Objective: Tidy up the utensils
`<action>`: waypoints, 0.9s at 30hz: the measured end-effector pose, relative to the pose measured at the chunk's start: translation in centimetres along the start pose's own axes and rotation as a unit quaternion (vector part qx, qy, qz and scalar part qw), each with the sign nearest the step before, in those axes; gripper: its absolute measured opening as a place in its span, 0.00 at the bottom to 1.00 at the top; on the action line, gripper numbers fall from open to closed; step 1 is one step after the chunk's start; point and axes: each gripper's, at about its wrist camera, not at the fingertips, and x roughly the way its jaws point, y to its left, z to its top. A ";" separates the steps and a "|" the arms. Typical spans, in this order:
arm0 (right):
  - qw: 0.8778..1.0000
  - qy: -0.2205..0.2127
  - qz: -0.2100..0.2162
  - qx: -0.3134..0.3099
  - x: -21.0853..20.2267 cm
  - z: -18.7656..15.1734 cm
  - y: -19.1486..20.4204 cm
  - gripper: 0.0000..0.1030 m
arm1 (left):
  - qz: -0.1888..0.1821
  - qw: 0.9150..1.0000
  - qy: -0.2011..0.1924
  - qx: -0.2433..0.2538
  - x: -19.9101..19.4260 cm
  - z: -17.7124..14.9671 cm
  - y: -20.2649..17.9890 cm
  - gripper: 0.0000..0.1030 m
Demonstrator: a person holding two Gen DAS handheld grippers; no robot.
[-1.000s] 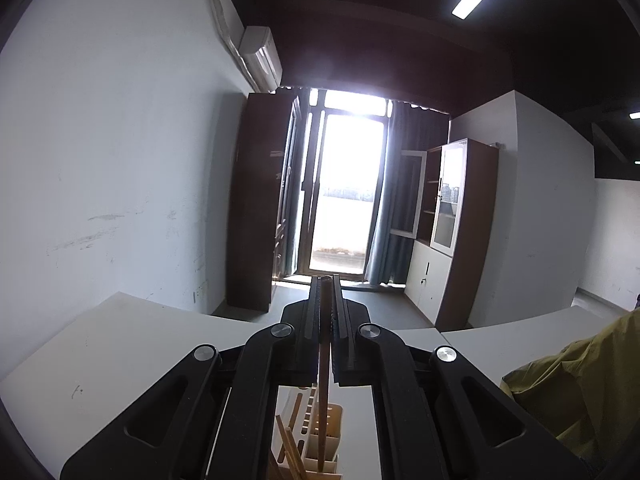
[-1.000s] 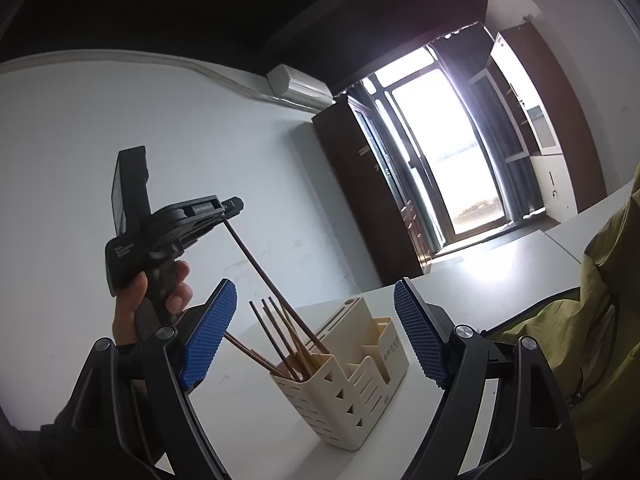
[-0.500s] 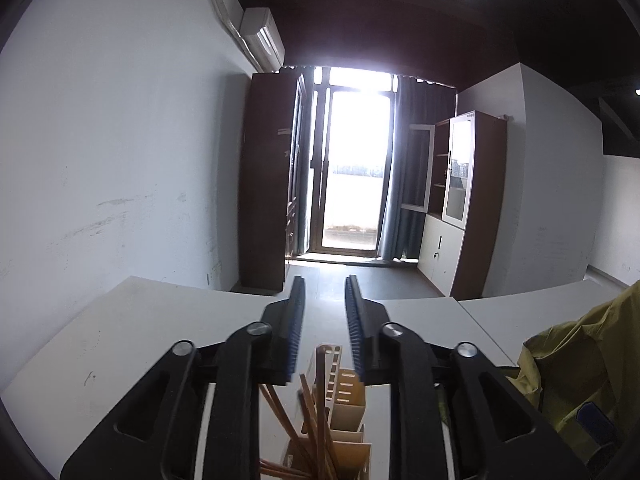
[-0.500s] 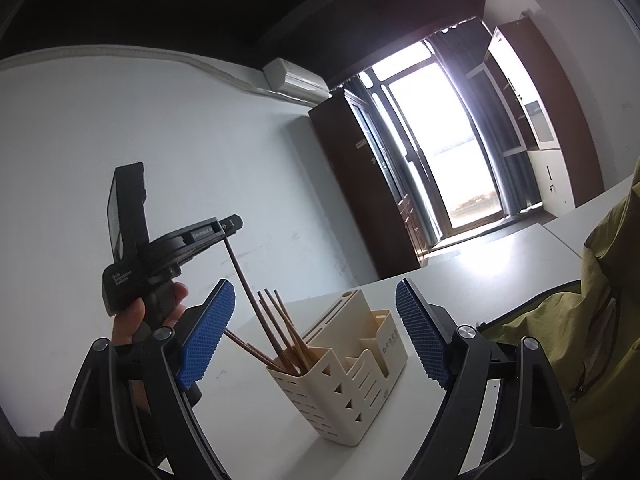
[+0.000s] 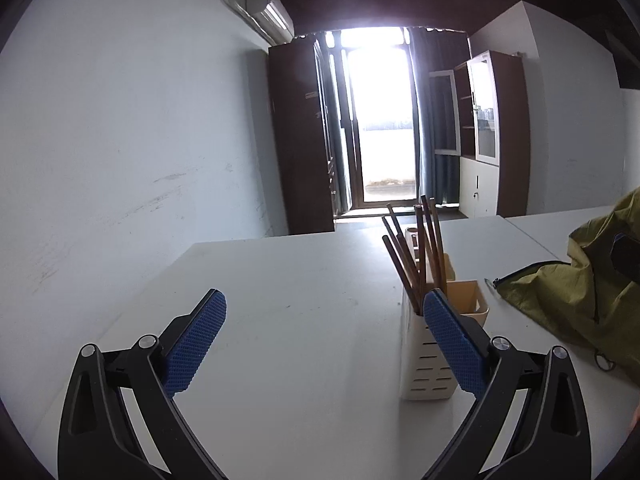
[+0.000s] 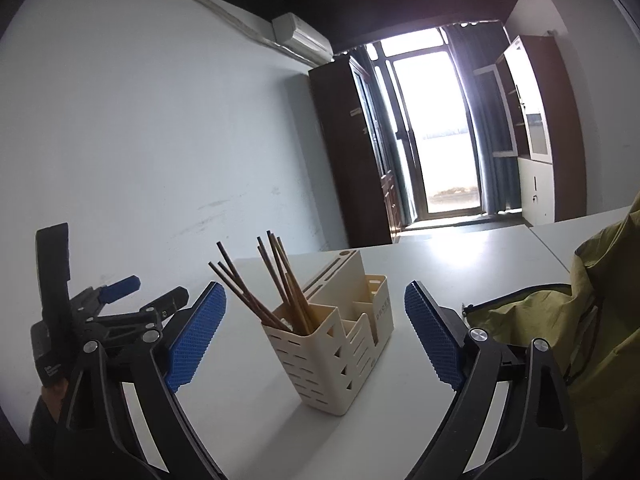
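Apparently the chopsticks (image 6: 276,292) were all stowed in the holder (image 6: 340,344); both grippers' fingers (image 5: 196,340) (image 6: 434,344) were spread wide, empty.

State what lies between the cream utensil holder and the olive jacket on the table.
Only bare white table lies between the utensil holder and the olive jacket; the right wrist view shows this gap, with the right hand-held gripper's fingertip overlapping it in the picture.

Blown-out glare from glass door (image 5: 382,128); dim ceiling, fisheye-warped edges, sharp focus.
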 end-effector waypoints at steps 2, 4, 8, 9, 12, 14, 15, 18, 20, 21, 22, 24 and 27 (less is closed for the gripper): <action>1.000 0.018 -0.012 -0.021 -0.6 0.1 1.9 0.89 | 0.005 1.000 0.004 0.020 -1.0 -0.3 0.9 0.94; 0.998 0.027 -0.020 -0.044 -1.5 0.1 3.6 0.89 | -0.002 1.000 0.022 0.021 -1.7 -0.5 1.9 0.94; 0.997 0.024 -0.020 -0.068 -4.1 0.1 6.1 0.89 | -0.025 0.998 0.048 0.021 -3.5 -1.1 3.1 0.94; 0.997 0.024 -0.019 -0.073 -4.6 0.0 6.7 0.89 | -0.022 0.998 0.050 0.026 -4.1 -1.4 3.2 0.94; 0.997 0.024 -0.014 -0.073 -5.8 -0.1 7.6 0.89 | -0.024 0.998 0.054 0.039 -5.9 -1.6 3.1 0.94; 0.997 0.021 -0.016 -0.069 -6.2 -0.2 8.0 0.89 | -0.020 0.997 0.060 0.041 -6.8 -1.7 3.0 0.94; 0.998 0.023 -0.015 -0.065 -6.3 -0.3 8.1 0.89 | -0.019 0.997 0.062 0.040 -7.2 -1.8 3.0 0.94; 0.998 0.031 -0.009 -0.062 -6.4 -0.5 8.3 0.89 | -0.015 0.996 0.073 0.038 -7.5 -2.0 3.2 0.94; 0.997 0.034 -0.012 -0.067 -6.3 -0.7 8.5 0.89 | -0.020 0.996 0.081 0.032 -7.2 -2.2 3.1 0.94; 0.997 0.037 -0.011 -0.068 -6.1 -0.8 8.5 0.89 | -0.022 0.996 0.085 0.030 -7.1 -2.2 3.2 0.94; 0.997 0.041 -0.011 -0.070 -5.9 -1.0 8.6 0.89 | -0.023 0.995 0.088 0.028 -6.9 -2.4 3.2 0.94; 0.996 0.050 -0.014 -0.075 -5.5 -1.3 8.8 0.89 | -0.027 0.995 0.090 0.022 -6.5 -2.5 3.2 0.94; 0.996 0.061 -0.014 -0.070 -4.8 -1.6 8.3 0.89 | -0.035 0.995 0.094 0.020 -6.3 -2.6 3.1 0.94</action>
